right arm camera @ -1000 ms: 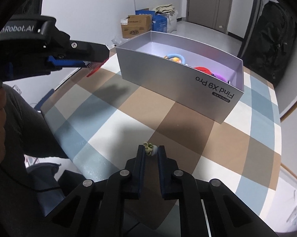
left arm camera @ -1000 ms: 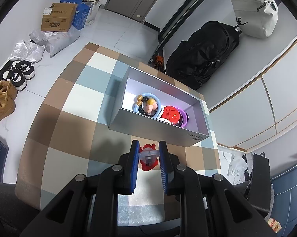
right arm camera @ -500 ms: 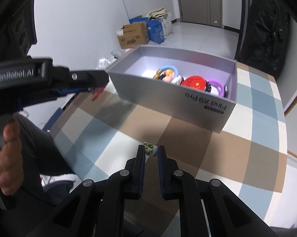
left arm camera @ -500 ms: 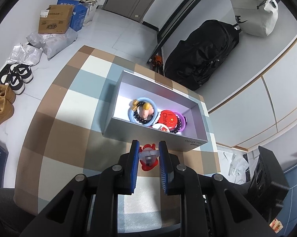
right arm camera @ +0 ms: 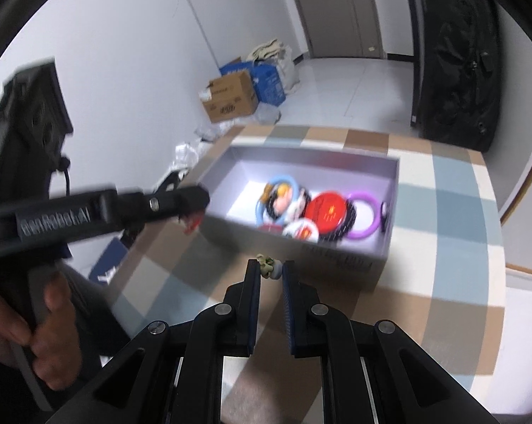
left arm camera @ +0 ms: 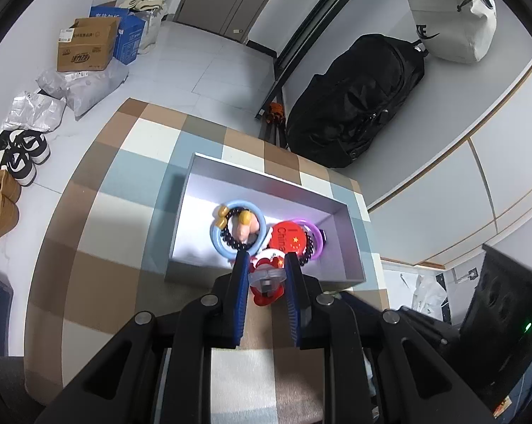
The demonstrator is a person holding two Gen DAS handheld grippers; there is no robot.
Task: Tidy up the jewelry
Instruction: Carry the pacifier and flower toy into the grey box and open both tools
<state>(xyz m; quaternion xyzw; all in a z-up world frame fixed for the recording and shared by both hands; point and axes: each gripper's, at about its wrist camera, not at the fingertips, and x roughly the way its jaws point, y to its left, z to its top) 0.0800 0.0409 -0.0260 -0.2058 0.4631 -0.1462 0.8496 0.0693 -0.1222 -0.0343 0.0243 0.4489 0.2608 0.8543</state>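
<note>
A grey open box (left arm camera: 209, 275) (right arm camera: 340, 265) stands on a checked table. It holds a blue ring (left arm camera: 216, 238), black beads, a red China badge (left arm camera: 287, 238) (right arm camera: 331, 210) and a purple ring (right arm camera: 363, 217). My left gripper (left arm camera: 266, 268) is shut on a red and white trinket (left arm camera: 267, 281) over the box's near wall; it also shows in the right wrist view (right arm camera: 191, 221). My right gripper (right arm camera: 270, 268) is shut on a small greenish charm (right arm camera: 267, 265) just in front of the box.
The checked table (left arm camera: 99, 233) has its edges close to the box. On the floor are cardboard boxes (left arm camera: 87, 49), shoes (left arm camera: 22, 155) and a black bag (left arm camera: 354, 106). A person's hand (right arm camera: 15, 339) holds the left gripper's handle.
Both grippers have risen and moved toward the box with their items. The left one now hangs over the box's near wall. The right view is blurred by motion.
</note>
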